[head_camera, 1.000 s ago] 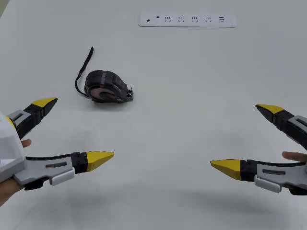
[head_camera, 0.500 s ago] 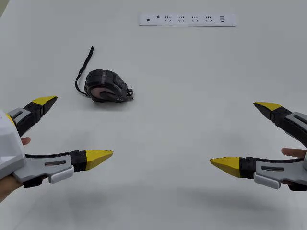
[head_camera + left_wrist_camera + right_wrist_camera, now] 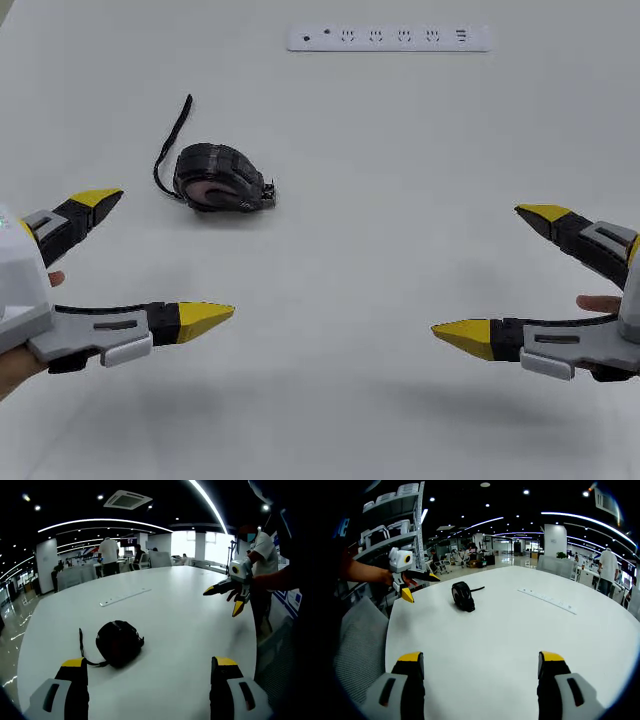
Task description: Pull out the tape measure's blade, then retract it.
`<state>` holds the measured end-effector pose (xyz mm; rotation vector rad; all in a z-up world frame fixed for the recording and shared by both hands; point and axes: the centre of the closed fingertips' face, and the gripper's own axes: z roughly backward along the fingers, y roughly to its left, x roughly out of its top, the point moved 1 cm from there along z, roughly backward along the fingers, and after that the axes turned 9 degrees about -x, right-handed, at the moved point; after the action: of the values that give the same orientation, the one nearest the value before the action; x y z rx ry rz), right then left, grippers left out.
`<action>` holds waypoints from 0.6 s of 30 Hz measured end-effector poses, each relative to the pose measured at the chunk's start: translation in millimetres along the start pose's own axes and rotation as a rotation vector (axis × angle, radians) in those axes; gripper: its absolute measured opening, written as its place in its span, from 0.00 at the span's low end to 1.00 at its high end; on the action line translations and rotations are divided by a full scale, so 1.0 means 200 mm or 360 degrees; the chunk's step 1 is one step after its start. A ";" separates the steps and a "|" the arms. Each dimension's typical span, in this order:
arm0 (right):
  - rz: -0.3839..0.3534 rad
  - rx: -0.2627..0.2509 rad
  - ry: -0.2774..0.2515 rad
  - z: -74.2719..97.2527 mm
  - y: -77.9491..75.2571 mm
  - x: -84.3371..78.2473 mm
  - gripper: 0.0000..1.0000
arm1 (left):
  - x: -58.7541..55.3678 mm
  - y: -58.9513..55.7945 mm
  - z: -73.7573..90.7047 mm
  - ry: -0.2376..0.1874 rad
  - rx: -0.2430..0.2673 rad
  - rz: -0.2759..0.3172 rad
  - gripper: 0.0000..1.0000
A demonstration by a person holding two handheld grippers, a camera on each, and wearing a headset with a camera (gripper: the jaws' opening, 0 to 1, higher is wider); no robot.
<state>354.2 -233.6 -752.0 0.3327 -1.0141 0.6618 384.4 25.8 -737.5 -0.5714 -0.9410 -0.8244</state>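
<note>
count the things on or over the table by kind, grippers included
tape measure: 1
power strip: 1
grippers: 2 (left gripper, right gripper, both with jaws open)
total: 4

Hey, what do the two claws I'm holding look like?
The left claw and right claw are a matching pair. Each has two long, tapering jaws that end in pointed yellow tips. Behind each tip is a black section, then a light grey shank with a dark slot. A small grey block sits under the lower shank.
</note>
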 end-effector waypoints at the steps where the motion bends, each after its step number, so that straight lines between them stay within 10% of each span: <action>1: 0.0002 0.0002 -0.0001 -0.01 0.00 0.00 0.97 | 0.00 0.01 -0.01 -0.0001 -0.0009 -0.0001 1.00; 18: 0.0080 0.0112 0.0006 -0.14 0.01 0.05 0.95 | 0.04 0.10 -0.08 0.0039 -0.0088 -0.0048 0.98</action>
<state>375.3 -214.0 -756.8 0.3680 -1.0000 0.7445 410.9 23.4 -740.0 -0.5951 -0.9084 -0.8851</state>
